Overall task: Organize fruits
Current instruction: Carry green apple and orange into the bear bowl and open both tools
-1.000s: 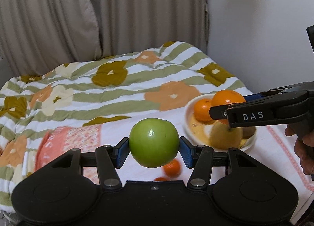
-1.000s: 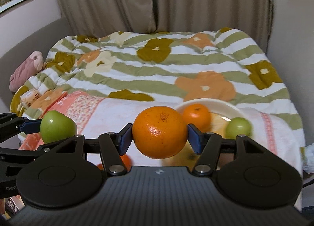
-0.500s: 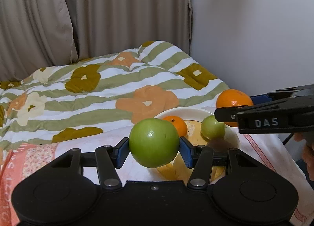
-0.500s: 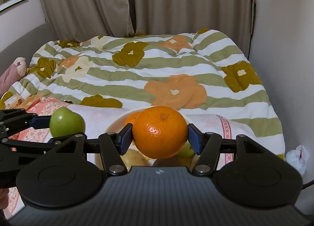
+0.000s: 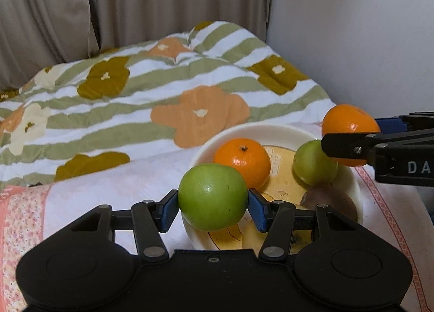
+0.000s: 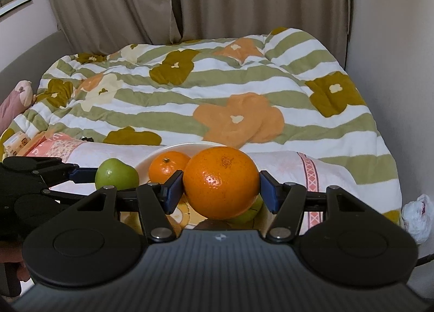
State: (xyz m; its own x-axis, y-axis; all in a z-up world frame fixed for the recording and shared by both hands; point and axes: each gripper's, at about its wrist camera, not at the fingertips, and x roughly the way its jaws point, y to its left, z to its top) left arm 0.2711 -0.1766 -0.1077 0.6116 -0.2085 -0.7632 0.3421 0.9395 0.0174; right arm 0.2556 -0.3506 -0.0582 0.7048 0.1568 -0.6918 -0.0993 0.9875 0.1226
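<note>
My left gripper (image 5: pixel 213 206) is shut on a green apple (image 5: pixel 213 196), held over the near left rim of a white plate (image 5: pixel 271 129). On the plate lie a small orange (image 5: pixel 242 160), a second green apple (image 5: pixel 312 163) and a brown kiwi (image 5: pixel 329 199). My right gripper (image 6: pixel 221 190) is shut on a large orange (image 6: pixel 221 182) above the plate's right side. The left wrist view shows that orange (image 5: pixel 350 125) at the right, and the right wrist view shows the held apple (image 6: pixel 115 173) at the left.
The plate rests on a pink-and-white cloth (image 5: pixel 108 187) spread over a bed with a striped floral quilt (image 6: pixel 217 89). A wall (image 5: pixel 352 27) rises close on the right and curtains (image 6: pixel 190 0) hang behind. A white plastic bag (image 6: pixel 417 214) lies by the bed's right corner.
Both grippers have moved to the right and down toward the plate, each still holding its fruit. The plate now sits closer and larger under the two fruits.
</note>
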